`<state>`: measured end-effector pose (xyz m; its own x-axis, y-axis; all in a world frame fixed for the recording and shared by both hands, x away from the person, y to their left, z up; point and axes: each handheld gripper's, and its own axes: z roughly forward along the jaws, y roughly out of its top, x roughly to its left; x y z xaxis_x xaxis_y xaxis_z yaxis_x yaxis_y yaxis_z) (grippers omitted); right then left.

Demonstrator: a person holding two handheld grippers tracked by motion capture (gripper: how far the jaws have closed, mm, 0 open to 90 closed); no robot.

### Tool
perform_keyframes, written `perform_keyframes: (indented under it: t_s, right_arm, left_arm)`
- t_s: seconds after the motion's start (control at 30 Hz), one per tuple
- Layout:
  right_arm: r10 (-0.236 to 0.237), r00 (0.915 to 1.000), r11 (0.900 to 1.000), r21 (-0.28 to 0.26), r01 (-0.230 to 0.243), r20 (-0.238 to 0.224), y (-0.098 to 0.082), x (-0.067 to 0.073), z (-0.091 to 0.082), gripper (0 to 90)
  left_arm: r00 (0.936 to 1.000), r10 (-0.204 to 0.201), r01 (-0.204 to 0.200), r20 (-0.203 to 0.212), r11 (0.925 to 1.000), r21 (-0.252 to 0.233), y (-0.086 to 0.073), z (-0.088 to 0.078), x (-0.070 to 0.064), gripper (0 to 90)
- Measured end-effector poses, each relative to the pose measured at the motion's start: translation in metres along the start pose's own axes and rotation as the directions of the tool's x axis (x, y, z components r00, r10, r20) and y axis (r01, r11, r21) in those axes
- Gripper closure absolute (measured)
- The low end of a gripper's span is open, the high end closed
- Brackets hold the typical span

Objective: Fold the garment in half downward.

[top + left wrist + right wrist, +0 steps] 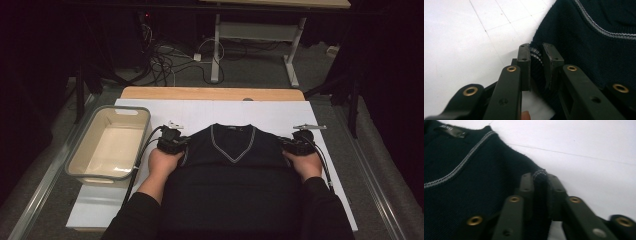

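Jaws of the left gripper (536, 56) are clenching the left shoulder edge of a dark V-neck vest (232, 150) lying flat on the white tabletop (280, 112); the right gripper (540, 181) is pinching the opposite shoulder edge.

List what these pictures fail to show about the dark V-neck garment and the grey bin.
- Dark V-neck garment: its lower part merges with the person's dark sleeves at the high view's bottom edge.
- Neck label: lettering blurred in the right gripper view.
- Armhole trim inside the right gripper: covered by the pads.
- Grey bin: near inner wall hidden by its rim, high view.
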<state>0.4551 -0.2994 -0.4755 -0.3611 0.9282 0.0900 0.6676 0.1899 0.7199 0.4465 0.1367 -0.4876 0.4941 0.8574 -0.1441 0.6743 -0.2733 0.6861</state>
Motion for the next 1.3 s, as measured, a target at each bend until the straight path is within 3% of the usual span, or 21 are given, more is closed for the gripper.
perform_keyframes:
  t_s: [0.2,0.3,0.4,0.57,0.87,1.1,1.3]
  right_arm:
    - [-0.091,0.9947,0.995,-0.024,0.092,0.049,-0.002,0.009,-0.003,85.1]
    - [-0.094,0.9928,0.993,-0.068,0.099,0.074,-0.001,0.011,-0.010,85.3]
    - [-0.072,0.9954,0.989,-0.122,0.079,0.063,0.001,0.011,-0.022,85.3]
    - [-0.085,0.9949,0.981,-0.173,0.093,0.054,0.000,0.017,-0.042,85.3]
    - [-0.134,0.9883,0.960,-0.239,0.147,0.073,-0.020,0.035,-0.082,85.2]
    - [-0.160,0.9856,0.945,-0.281,0.169,0.055,-0.050,0.047,-0.107,85.3]
    - [-0.176,0.9834,0.933,-0.310,0.181,0.042,-0.075,0.056,-0.122,85.3]
  left_arm:
    - [0.9996,0.001,-0.002,-0.029,0.9996,-0.030,-0.002,-0.002,-0.002,75.5]
    - [0.9998,-0.012,0.011,-0.018,0.9987,-0.050,-0.001,-0.007,-0.001,75.7]
    - [0.9997,-0.024,0.023,-0.011,0.9953,-0.094,0.003,-0.018,-0.002,75.7]
    - [0.9999,-0.010,0.011,0.012,0.9891,-0.147,0.001,-0.037,-0.012,75.7]
    - [0.9975,0.027,-0.013,0.066,0.9785,-0.206,-0.026,-0.064,-0.026,75.7]
    - [0.9926,0.095,-0.074,0.076,0.9673,-0.243,-0.050,-0.083,-0.036,75.7]
    - [0.9863,0.128,-0.098,0.104,0.9609,-0.259,-0.069,-0.095,-0.044,75.6]
